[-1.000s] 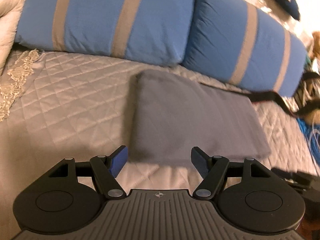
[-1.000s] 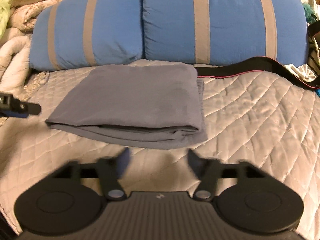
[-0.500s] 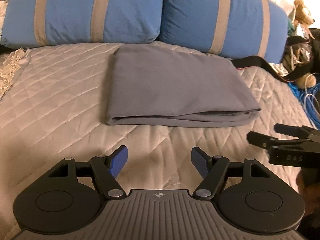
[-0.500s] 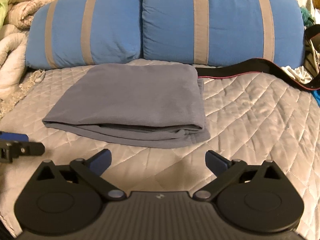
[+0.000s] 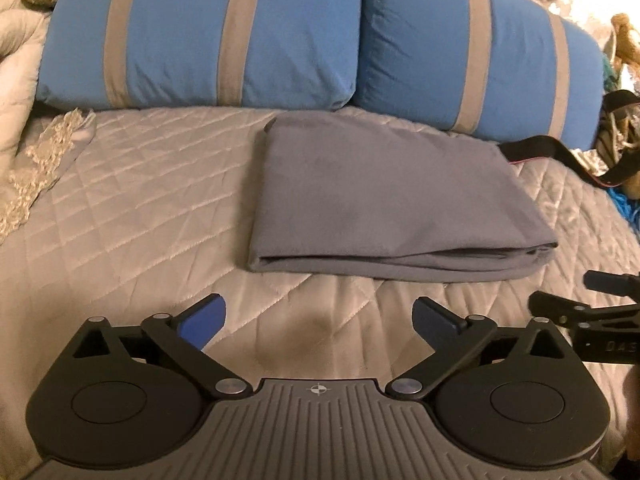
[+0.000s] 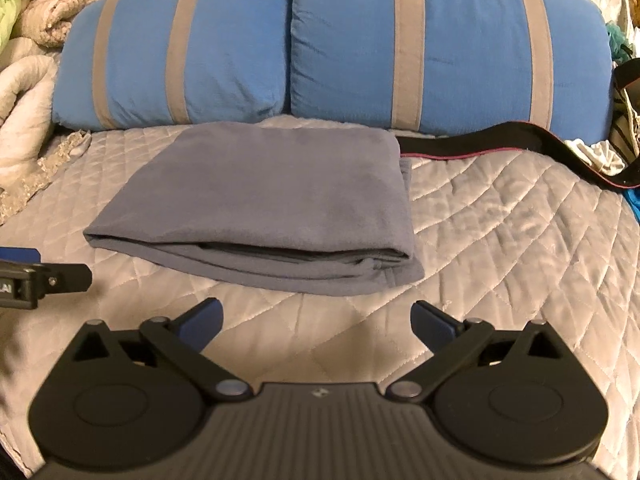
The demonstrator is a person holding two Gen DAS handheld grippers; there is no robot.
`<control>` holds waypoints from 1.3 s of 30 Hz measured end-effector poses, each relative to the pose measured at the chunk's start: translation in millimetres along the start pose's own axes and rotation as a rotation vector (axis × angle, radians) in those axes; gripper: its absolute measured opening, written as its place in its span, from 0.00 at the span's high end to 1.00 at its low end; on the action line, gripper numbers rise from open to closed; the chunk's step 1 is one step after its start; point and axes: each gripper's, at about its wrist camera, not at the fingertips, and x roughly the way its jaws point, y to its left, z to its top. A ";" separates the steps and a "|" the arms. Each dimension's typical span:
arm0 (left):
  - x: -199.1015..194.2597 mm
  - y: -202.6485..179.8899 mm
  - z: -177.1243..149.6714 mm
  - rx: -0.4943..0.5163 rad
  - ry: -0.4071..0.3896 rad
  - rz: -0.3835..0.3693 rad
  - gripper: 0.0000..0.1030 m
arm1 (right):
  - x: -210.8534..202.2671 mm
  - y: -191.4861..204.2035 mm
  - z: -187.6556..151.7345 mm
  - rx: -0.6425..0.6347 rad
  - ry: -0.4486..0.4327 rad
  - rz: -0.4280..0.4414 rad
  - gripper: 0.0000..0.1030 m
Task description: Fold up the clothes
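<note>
Both tilt down over the bed (image 5: 120,216): the left hand-held gripper (image 5: 318,320) and right hand-held gripper (image 6: 316,320), jaws just spread wide, empty, short of the folded grey garment (image 5: 384,200).

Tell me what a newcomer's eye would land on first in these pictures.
First, the two blue pillows with grey stripes, side by side across the head of the quilted bed. Next, the folded grey cloth lying flat just before them, its layered edge facing both open tools, neither touching it.
</note>
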 end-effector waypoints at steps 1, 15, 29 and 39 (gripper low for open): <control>3.4 1.0 -1.4 -0.002 0.018 0.013 0.01 | 1.5 0.0 -0.6 0.002 0.010 -0.001 0.00; 27.4 0.8 -15.8 0.025 0.174 0.111 0.01 | 24.5 7.9 -15.7 -0.047 0.168 -0.057 0.00; 31.2 -0.2 -14.6 0.032 0.175 0.121 0.00 | 23.6 10.6 -14.6 -0.055 0.165 -0.064 0.00; 29.1 -2.5 -16.1 0.030 0.171 0.126 0.00 | 22.9 10.9 -14.6 -0.057 0.162 -0.066 0.00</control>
